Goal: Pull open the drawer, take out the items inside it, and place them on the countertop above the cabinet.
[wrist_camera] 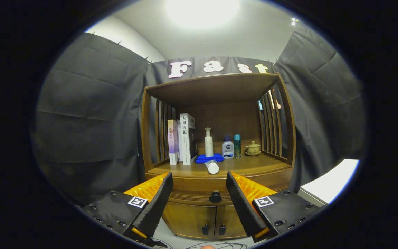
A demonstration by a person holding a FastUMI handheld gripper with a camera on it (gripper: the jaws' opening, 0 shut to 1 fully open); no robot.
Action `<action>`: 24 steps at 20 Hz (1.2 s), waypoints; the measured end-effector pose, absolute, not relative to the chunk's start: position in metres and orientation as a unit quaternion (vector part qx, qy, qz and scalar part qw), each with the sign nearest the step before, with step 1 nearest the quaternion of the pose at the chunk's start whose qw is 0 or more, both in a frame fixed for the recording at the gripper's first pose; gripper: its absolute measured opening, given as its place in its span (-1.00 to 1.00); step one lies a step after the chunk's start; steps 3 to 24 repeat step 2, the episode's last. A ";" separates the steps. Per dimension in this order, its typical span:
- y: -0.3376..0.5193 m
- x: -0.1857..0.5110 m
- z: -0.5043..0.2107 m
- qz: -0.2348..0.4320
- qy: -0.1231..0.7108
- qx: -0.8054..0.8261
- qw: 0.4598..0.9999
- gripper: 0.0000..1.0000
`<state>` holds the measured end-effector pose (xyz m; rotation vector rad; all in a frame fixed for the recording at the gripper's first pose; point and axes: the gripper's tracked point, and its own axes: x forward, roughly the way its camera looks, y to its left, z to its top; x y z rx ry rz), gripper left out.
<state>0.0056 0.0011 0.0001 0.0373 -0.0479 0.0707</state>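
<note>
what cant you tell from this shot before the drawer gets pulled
- Drawer contents: gripper view, the closed front hides them.
- Drawer sides: the open gripper fingers cover them; the knob sits in the gap.
- Cloth: partly hidden by the white tube lying in front.
- Countertop corner behind the books: blocked by them.
- Cup: too small for detail.

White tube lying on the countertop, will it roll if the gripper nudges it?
Probably: the white tube is round and lies on its side on the countertop, partly on the blue cloth, which may damp it. Likely light. The gripper is open, short of it.
</note>
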 end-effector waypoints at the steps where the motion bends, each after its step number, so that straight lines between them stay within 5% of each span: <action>1: 0.000 0.005 0.001 0.035 -0.027 0.017 0.999 0.92; 24: 0.001 0.005 0.002 0.035 -0.028 0.016 0.999 0.92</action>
